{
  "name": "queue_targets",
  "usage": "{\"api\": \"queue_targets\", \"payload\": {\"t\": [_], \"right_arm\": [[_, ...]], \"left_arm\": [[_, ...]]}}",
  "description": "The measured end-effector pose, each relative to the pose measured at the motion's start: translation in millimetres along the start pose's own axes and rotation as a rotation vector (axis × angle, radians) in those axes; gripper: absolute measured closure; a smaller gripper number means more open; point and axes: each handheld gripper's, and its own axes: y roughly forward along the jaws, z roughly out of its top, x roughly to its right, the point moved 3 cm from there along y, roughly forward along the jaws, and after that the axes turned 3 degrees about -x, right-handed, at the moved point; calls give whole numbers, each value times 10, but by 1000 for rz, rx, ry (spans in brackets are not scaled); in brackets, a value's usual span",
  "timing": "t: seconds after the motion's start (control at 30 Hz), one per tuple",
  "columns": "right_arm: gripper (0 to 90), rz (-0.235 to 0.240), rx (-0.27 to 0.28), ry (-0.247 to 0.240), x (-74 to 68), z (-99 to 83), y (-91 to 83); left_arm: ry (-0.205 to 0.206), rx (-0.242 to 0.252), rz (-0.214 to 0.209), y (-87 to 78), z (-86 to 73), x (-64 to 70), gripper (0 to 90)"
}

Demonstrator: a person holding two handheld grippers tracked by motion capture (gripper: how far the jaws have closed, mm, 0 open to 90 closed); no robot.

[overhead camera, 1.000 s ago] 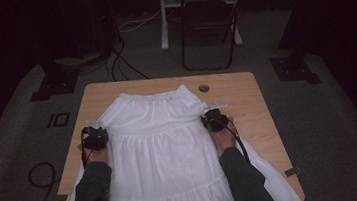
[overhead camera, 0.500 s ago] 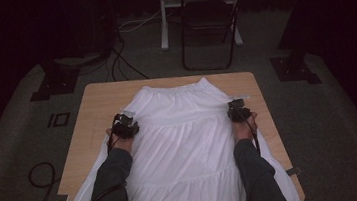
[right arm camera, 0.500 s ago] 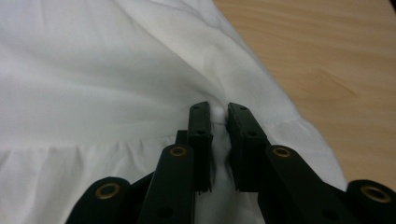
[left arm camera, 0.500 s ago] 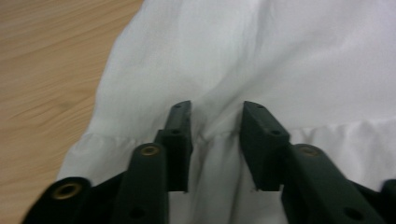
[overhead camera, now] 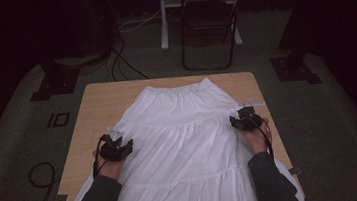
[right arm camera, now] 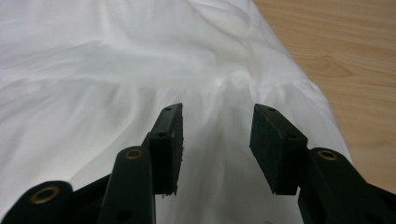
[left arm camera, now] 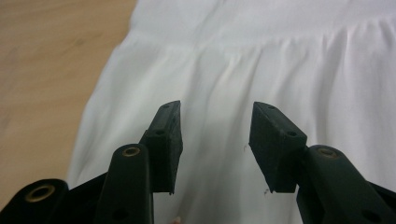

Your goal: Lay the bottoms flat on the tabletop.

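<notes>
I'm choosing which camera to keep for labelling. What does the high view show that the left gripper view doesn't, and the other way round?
The high view alone takes in the whole white skirt spread over the wooden table, both forearms, the right tongs at the skirt's right edge, and a folding chair beyond the table. The left gripper view alone shows, close up, that the left tongs stand open over the cloth with nothing between their jaws, and the gathered seam between two tiers. Both show the skirt, bare table wood beside its edge, and the left tongs.
</notes>
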Motion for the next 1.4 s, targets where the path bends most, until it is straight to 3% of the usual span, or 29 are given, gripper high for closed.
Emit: {"api": "queue_targets", "payload": {"t": [0.17,0.4,0.57,0.93,1.17,1.4], "right_arm": [[534,-21,18,-53,-28,-293,-328],[528,-21,31,-71,-14,-685,-641],[524,-20,36,-63,29,-899,-834],[549,-44,19,-18,199,-1272,-1040],[669,-76,31,28,350,-1357,-1186],[572,-111,-11,68,454,-1486,-1172]], "left_arm": [[-1,5,48,-250,-258,-127,526],[29,-8,115,-478,-488,-236,514],[13,-24,140,-586,-636,-349,508],[-106,-69,131,-715,-955,-629,521],[-124,-109,108,-709,-1036,-652,527],[-141,-116,80,-707,-1047,-646,543]]}}
